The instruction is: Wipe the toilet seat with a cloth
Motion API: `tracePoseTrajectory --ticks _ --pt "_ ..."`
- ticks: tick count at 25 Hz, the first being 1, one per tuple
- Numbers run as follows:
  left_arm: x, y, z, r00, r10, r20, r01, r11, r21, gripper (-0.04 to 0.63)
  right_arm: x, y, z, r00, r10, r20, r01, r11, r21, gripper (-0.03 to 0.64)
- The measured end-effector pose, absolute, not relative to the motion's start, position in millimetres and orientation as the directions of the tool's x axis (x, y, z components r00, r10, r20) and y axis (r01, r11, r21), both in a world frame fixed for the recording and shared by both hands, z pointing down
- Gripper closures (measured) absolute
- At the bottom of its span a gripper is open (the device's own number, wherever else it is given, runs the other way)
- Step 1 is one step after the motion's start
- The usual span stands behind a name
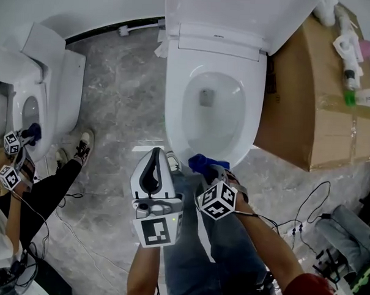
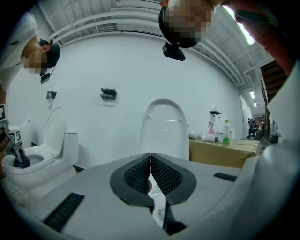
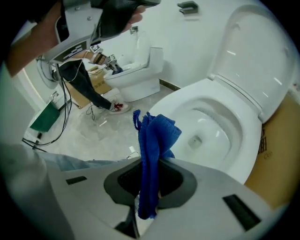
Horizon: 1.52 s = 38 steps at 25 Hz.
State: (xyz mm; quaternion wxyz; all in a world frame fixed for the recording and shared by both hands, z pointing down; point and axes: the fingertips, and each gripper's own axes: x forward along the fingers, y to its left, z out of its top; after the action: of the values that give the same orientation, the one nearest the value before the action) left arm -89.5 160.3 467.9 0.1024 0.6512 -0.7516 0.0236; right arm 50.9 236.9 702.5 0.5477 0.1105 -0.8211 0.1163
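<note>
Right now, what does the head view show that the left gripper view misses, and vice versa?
Only the head view: the right gripper shut on the blue cloth, plus the toilet bowl from above. Only the left gripper view: the ceiling and the raised lid's face. Both: the shut, empty left gripper, the cardboard box and a second toilet.

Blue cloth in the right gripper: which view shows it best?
The right gripper view: the blue cloth is large there, clamped between the right gripper's jaws. The head view shows only a small bunch by the toilet's front rim. The left gripper view misses it.
</note>
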Motion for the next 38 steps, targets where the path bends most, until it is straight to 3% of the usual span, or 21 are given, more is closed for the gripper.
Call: tracePoseTrajectory --ticks 6,10,15,38 --pt "-69.2 141.7 472.0 -0.058 -0.976 0.208 -0.986 0.088 0.138 0.578 90.6 216.7 703.7 -0.392 -0.084 0.916 -0.519 0.843 -0.145 0.555" --pt "-56.6 116.5 458.2 -0.01 -0.989 0.146 -0.993 0.028 0.118 0.578 120.9 194.2 703.1 -0.379 -0.138 0.915 -0.625 0.768 -0.143 0.555" --pt "-45.5 99.8 468.2 0.031 -0.982 0.186 -0.993 -0.01 0.117 0.578 142.6 164.9 706.1 -0.378 -0.183 0.907 -0.726 0.667 -0.168 0.555" --pt "-46.2 33.8 500.8 0.103 -0.964 0.244 -0.987 -0.069 0.142 0.578 152.1 -49.2 712.5 -0.32 -0.429 0.845 -0.91 0.388 -0.147 0.555"
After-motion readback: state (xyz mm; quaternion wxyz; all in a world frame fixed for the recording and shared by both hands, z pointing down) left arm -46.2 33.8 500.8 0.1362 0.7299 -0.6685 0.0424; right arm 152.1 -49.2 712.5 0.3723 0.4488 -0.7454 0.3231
